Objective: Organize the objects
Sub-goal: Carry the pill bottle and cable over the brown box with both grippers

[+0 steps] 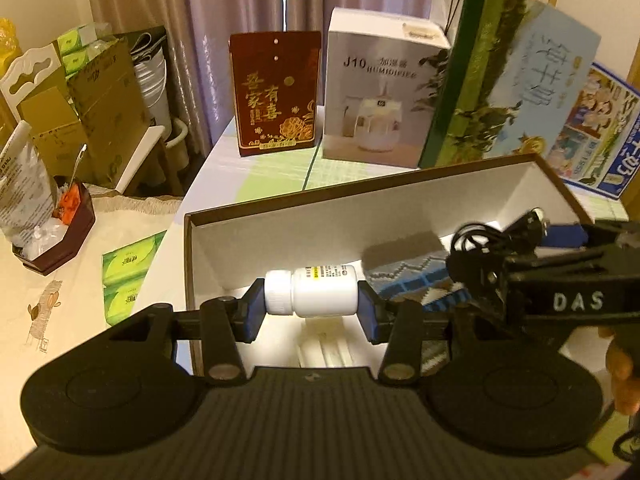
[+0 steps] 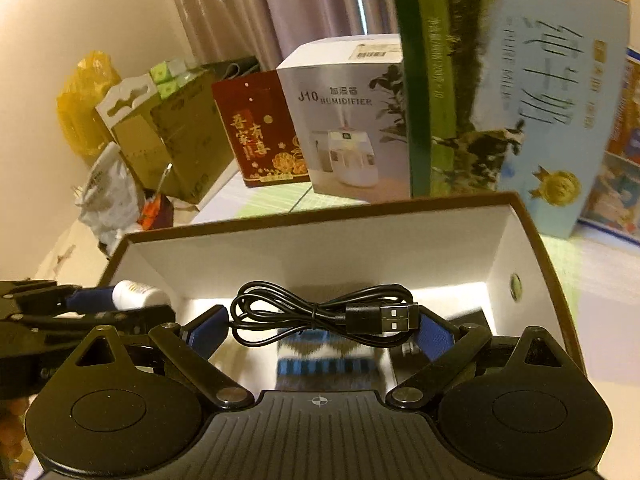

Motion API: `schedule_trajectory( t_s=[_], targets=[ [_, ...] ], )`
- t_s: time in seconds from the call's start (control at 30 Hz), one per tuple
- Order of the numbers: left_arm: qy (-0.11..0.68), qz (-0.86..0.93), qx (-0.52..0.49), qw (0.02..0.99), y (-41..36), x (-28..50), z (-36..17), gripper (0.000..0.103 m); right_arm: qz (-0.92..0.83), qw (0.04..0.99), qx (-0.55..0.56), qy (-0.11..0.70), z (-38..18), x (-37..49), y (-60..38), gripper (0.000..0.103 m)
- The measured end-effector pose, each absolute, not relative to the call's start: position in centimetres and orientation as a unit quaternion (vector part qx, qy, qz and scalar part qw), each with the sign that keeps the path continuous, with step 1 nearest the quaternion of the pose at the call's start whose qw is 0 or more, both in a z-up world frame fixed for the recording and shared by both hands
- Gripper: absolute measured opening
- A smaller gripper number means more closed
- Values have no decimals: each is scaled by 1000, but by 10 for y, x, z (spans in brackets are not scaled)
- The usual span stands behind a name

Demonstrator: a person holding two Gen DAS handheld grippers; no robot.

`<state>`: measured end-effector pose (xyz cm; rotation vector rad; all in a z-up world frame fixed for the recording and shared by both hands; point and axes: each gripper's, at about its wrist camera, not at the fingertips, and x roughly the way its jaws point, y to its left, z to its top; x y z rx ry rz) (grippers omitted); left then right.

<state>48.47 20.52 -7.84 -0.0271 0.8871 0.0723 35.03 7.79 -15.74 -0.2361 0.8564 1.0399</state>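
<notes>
both grippers are hovering over the open box [image 1: 400, 196]: left gripper [image 1: 311, 300] clamping a white pill bottle [image 1: 316, 291], right gripper [image 2: 320, 326] pinching a coiled usb cable [image 2: 320, 312].

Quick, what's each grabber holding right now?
Left gripper: closed on the white pill bottle, above the open box.
Right gripper: closed on the bundled black cable.
</notes>
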Motion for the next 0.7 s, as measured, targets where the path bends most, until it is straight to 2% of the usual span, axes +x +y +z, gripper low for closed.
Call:
schedule_trajectory(
  t_s=[0.47, 0.7],
  targets=[
    [449, 49, 6, 892, 210, 515, -105, 42, 489, 770, -73, 403, -173, 378, 92, 97],
    [449, 44, 27, 892, 204, 522, -107, 42, 488, 767, -90, 407, -174, 379, 82, 97]
  ],
)
